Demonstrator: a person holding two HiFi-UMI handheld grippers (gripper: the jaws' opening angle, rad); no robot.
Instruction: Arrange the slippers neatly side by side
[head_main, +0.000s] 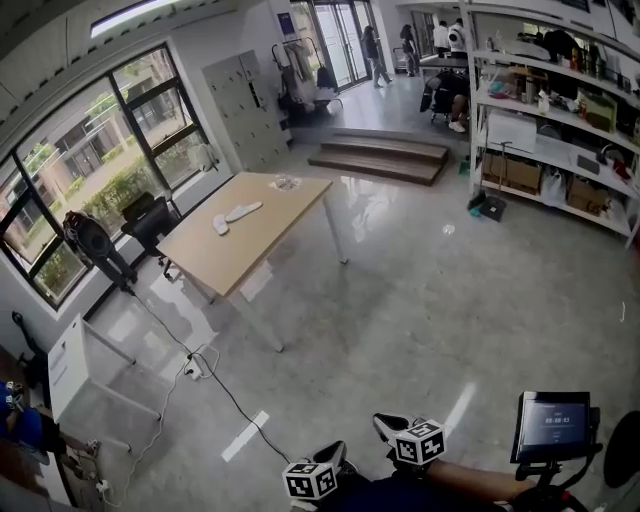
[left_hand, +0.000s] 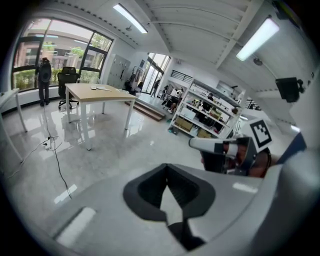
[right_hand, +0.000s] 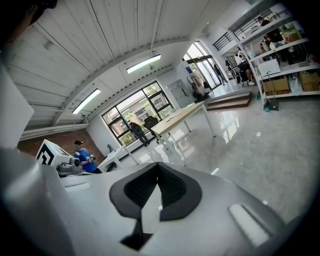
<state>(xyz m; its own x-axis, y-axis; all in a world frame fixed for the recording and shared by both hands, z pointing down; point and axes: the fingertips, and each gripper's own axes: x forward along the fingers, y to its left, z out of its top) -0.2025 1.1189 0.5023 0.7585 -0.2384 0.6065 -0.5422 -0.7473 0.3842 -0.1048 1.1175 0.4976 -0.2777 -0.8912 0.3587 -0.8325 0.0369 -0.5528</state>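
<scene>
Two pale slippers (head_main: 243, 211) (head_main: 220, 225) lie apart and at different angles on a wooden table (head_main: 262, 257) far across the room. In the left gripper view the same table (left_hand: 80, 95) is small and distant at the left. Both grippers are low and near my body, well away from the table. My left gripper (head_main: 331, 455) (left_hand: 167, 192) has its jaws together with nothing between them. My right gripper (head_main: 387, 425) (right_hand: 157, 187) is also shut and empty, held beside the left.
A shiny grey floor stretches between me and the table. A cable (head_main: 214, 378) and power strip lie on it, near a white desk (head_main: 72, 368) at the left. Wooden steps (head_main: 380, 155) are behind the table, shelving (head_main: 560, 130) at the right, and a screen on a stand (head_main: 552, 425) by my right side.
</scene>
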